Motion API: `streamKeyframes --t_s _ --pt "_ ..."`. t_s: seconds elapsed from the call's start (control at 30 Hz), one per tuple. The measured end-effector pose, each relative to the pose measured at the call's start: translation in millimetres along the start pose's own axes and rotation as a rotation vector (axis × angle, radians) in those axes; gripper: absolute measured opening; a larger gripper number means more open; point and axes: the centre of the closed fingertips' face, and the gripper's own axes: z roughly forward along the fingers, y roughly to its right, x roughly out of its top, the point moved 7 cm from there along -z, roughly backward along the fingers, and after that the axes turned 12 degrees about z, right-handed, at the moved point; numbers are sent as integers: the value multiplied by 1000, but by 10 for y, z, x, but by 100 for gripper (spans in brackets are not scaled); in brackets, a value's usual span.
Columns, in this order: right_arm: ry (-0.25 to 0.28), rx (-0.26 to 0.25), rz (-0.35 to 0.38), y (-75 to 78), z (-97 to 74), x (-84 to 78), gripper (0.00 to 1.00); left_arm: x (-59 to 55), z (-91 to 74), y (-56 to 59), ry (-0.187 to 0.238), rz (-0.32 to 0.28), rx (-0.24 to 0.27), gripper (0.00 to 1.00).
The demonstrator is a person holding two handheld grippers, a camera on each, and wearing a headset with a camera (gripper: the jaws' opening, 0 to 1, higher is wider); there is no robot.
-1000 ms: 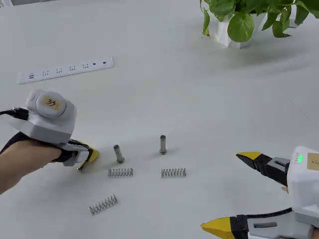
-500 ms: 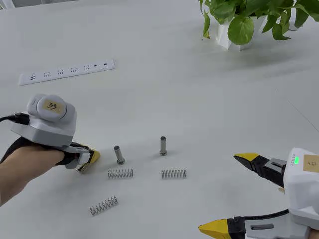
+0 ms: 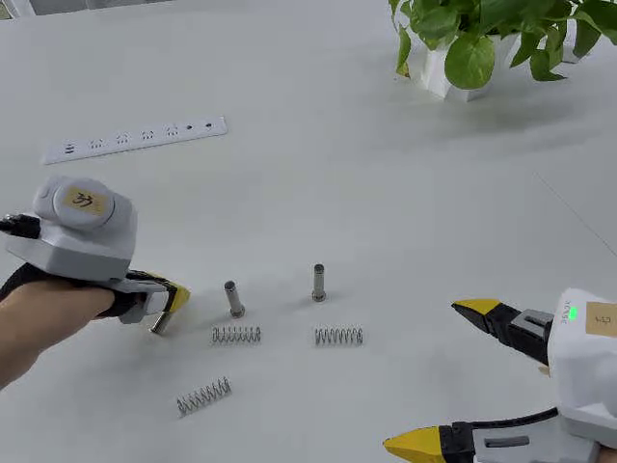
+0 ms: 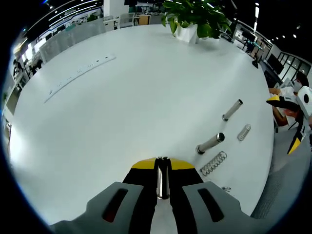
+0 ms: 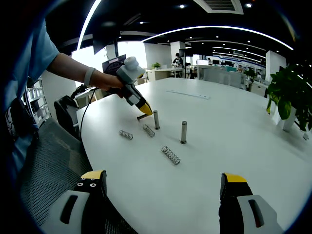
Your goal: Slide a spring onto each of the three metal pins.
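Three coiled wire springs point(image 3: 235, 335) loose; left gripper point(image 4: 162, 164) pinching cylindrical metal pin point(image 4: 162, 181); right gripper point(image 3: 442, 376) spread.

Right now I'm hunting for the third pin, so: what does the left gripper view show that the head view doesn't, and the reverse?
The left gripper view adds the third pin seen along its shaft, clamped between the jaws of the left gripper. The head view adds the hand holding that gripper, and the third spring in full. Shared: two standing pins, two springs beside them, the open right gripper, the power strip and the plant.
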Motion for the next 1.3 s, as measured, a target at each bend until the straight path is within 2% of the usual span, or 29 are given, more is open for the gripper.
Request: streamKeyframes --t_s 0.43,0.8,1.3 --pt "-3 9 -9 -29 23 7 97 -18 -177 -38 46 -21 11 4" --pt "-2 19 -17 -61 54 29 97 -53 -257 -56 50 -27 15 4" --pt "-6 38 -28 -103 96 53 97 -152 -395 -17 72 -39 26 4"
